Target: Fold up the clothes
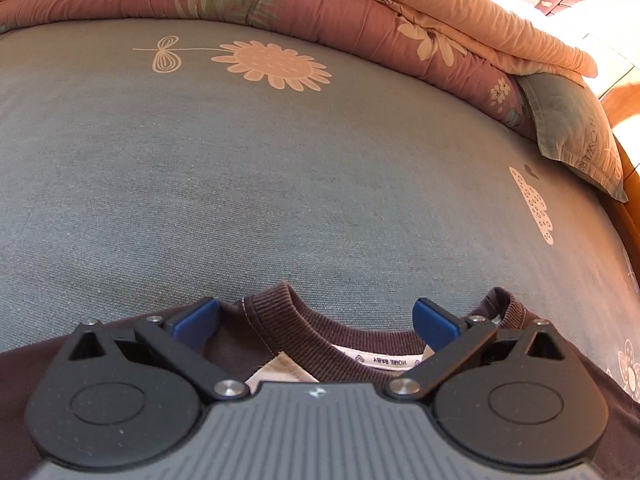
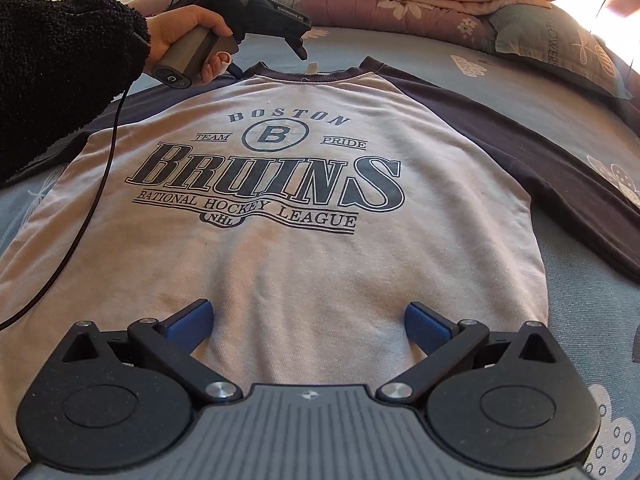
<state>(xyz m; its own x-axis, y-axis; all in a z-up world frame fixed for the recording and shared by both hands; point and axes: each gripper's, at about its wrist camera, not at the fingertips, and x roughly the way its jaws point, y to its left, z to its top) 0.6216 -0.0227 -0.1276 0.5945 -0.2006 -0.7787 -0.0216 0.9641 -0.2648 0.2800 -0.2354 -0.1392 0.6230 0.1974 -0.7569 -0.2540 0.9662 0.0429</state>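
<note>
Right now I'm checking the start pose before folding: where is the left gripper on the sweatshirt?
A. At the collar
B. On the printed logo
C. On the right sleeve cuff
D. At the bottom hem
A: the open left gripper straddles the sweatshirt's ribbed collar, neck label between its fingers.

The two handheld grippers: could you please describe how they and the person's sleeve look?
Each gripper, left gripper and right gripper, has blue finger pads, black linkage arms with silver pivots, round black housings and a ribbed grey body. In the right wrist view, the left unit has a grey handle, a trailing black cable, and the sleeve is fuzzy black fleece.
</note>
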